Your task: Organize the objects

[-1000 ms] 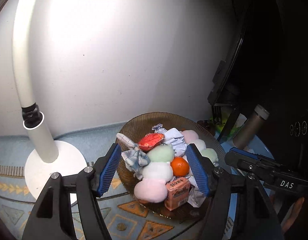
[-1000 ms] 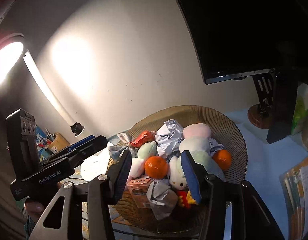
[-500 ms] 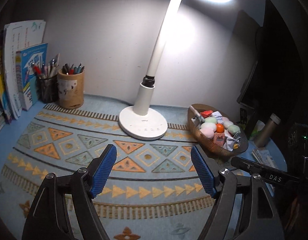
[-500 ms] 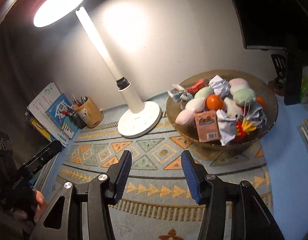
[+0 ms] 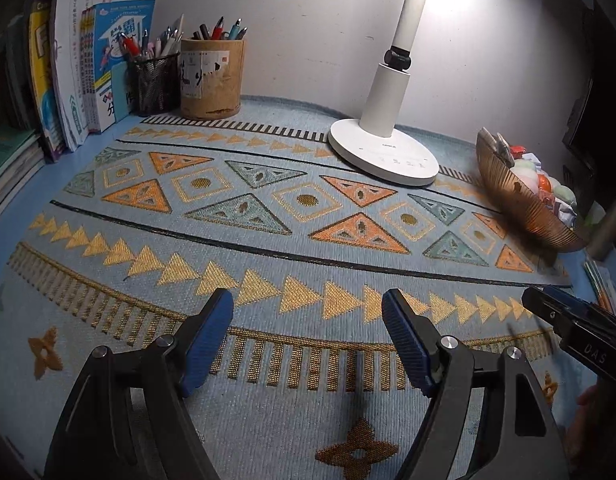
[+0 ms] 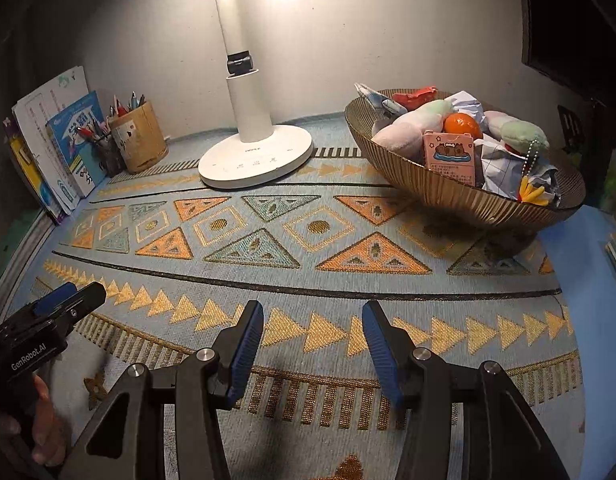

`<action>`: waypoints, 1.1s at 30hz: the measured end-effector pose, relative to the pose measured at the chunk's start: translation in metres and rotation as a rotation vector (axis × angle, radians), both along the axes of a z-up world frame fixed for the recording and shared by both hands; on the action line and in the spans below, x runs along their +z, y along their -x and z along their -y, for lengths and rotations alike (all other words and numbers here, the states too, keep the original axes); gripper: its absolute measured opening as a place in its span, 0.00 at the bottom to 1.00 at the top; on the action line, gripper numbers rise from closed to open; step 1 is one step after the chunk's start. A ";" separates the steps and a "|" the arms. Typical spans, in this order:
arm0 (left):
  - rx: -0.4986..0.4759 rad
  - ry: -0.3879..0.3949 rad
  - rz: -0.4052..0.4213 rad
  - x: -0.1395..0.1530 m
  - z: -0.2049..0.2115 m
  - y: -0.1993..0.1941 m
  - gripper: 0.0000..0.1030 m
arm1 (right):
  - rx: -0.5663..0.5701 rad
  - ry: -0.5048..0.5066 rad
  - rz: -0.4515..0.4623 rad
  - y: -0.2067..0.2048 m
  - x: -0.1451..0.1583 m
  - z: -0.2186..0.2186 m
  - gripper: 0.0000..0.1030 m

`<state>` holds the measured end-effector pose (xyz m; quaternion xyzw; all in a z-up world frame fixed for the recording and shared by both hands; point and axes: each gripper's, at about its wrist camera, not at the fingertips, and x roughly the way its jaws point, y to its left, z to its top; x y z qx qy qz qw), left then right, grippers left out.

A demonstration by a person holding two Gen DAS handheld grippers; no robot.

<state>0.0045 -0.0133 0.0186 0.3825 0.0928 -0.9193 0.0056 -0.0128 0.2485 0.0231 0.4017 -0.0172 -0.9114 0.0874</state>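
At the mat's (image 6: pixel 308 280) right edge, the filled bowl (image 6: pixel 447 196) is sitting well beyond our left gripper (image 5: pixel 308 336) and right gripper (image 6: pixel 312 344), both spread wide, holding nothing.

"GenRobot.AI" on left gripper (image 6: pixel 48 312), "DAS" on right gripper (image 5: pixel 563 312)

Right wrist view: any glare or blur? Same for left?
Right wrist: lamp throws a blown-out hotspot on the wall, bowl sharp, corners dark. Left wrist: glare on the lamp pole, bowl smeared and bent at the fisheye edge.
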 end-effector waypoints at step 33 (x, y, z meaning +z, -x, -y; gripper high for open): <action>-0.037 -0.108 -0.052 0.004 0.008 -0.005 0.98 | -0.040 -0.039 -0.043 -0.006 0.000 0.000 0.62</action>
